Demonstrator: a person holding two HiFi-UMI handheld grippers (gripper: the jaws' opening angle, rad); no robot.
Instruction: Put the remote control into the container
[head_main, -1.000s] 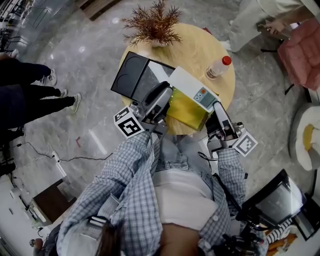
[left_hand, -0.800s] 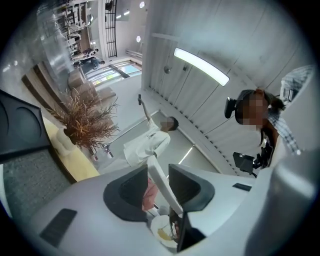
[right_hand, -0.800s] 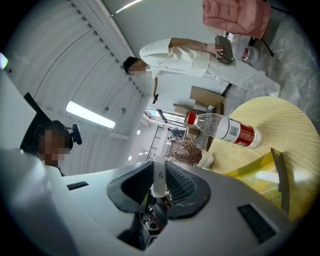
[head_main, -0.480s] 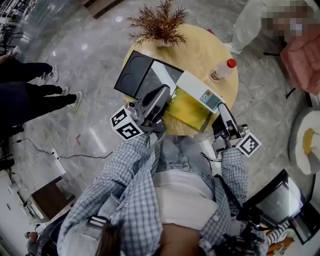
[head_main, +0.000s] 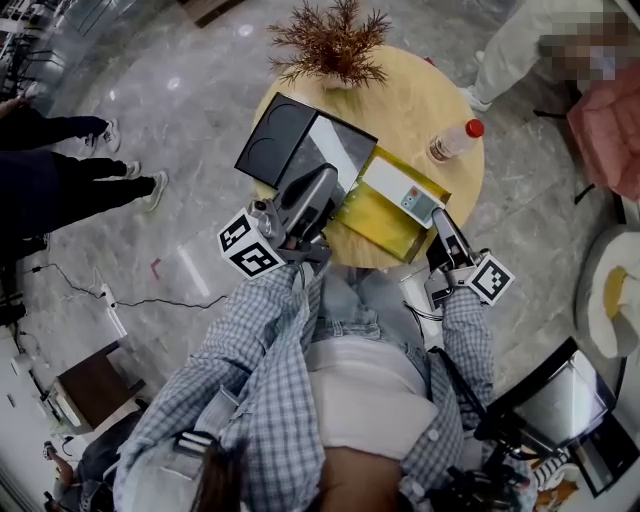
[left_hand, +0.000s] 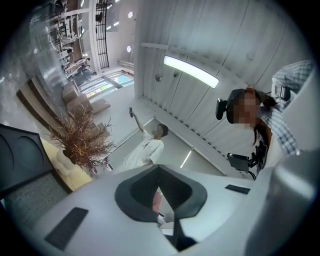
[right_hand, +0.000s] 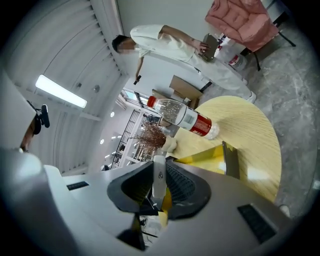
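The white remote control (head_main: 402, 193) lies slanted within the outline of the yellow container (head_main: 372, 222) on the round wooden table (head_main: 400, 100); yellow wall shows beyond it. My right gripper (head_main: 440, 228) is shut on the remote's near end. In the right gripper view the remote (right_hand: 159, 175) stands edge-on between the pads of the right gripper (right_hand: 157, 194), with the container's yellow rim (right_hand: 205, 155) just ahead. My left gripper (head_main: 322, 190) hovers at the container's left side, shut on nothing. In its own view the left gripper (left_hand: 159, 194) points up at the ceiling.
A black lid or tray (head_main: 285, 145) with a grey panel lies left of the container. A red-capped bottle (head_main: 455, 140) lies on its side at the table's right. A dried plant (head_main: 335, 40) stands at the far edge. People (head_main: 60, 180) stand around the table.
The remote has come toward me and down, from across the container's far rim to inside its outline. The right gripper moved with it. The left gripper has stayed put.
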